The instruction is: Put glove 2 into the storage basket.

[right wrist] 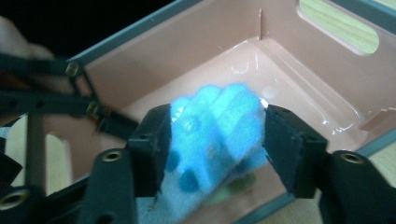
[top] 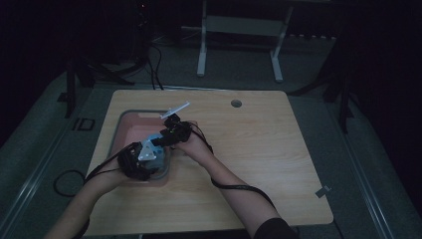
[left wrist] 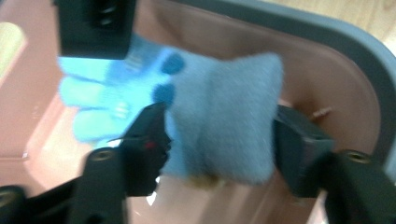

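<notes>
Black jaws of the left claw (left wrist: 219,140) rise from the bottom of the left gripper view, spread apart, with a soft blue knitted glove with dark blue dots (left wrist: 224,116) between them; its grey-blue cuff fills the gap, and the picture is too blurred to tell whether either pad touches it. Pale blue glove fingers trail toward the upper left of that frame, under the other claw's dark jaw. In the right gripper view the right claw (right wrist: 217,144) likewise stands spread, the glove's bright blue finger end (right wrist: 215,130) lying between its pads, close to both, with contact hard to judge. Below and around the glove is a salmon-pink plastic bin with a grey rim (right wrist: 187,46), a cut-out handle slot at the upper right of that frame. From the high view, both claws meet over the bin (top: 130,130) at the left centre of the frame, on a light wooden desk (top: 259,149); the left claw (top: 149,152) sits lower left, the right claw (top: 166,137) just above it, forearms entering from the bottom edge.
</notes>
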The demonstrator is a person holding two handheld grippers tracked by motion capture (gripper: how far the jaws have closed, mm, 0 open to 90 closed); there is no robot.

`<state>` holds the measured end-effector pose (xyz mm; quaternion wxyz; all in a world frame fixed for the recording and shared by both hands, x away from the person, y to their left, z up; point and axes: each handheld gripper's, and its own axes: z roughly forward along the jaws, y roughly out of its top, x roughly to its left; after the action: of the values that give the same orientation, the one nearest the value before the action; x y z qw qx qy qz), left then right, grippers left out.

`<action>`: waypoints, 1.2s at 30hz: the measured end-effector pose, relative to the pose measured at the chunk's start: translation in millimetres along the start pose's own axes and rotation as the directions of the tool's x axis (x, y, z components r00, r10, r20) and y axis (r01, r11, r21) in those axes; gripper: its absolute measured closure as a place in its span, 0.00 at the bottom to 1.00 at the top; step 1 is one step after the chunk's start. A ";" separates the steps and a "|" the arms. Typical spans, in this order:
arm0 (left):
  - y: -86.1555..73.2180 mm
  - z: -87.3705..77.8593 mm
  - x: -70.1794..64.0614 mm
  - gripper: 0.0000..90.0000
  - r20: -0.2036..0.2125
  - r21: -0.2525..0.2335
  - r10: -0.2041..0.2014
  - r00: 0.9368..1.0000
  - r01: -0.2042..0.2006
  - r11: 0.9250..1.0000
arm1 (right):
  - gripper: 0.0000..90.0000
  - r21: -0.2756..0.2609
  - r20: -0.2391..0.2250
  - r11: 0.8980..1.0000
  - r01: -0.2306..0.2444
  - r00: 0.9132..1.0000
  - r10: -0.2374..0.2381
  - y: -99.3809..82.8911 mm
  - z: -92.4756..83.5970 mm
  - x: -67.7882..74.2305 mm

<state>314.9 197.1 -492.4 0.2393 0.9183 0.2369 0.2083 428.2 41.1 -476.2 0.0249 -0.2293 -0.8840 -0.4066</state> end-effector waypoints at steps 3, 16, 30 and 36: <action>4.1 -6.1 2.1 0.24 -0.011 -0.020 -0.030 0.999 0.030 0.999 | 0.35 -0.014 -0.017 1.000 0.006 1.000 -0.006 -0.6 -7.7 0.9; 24.4 -15.4 -6.0 0.15 0.055 -0.076 -0.056 0.997 0.060 0.995 | 0.22 -0.037 -0.042 0.998 0.046 0.998 -0.048 -19.8 -38.4 0.0; 57.2 -13.0 -32.1 0.15 0.136 -0.114 -0.011 0.991 0.027 0.993 | 0.21 -0.039 -0.002 0.997 0.070 0.998 -0.070 -49.7 -64.8 -8.4; 67.5 -8.6 -41.7 0.15 0.139 -0.114 0.033 0.990 -0.017 0.993 | 0.20 -0.042 0.012 0.998 0.057 0.998 -0.056 -63.0 -75.0 -14.9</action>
<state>299.9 125.5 -460.4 0.3040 0.9187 0.1957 0.1591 404.0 -54.9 -474.2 0.0037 -0.2069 -0.8816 -0.4243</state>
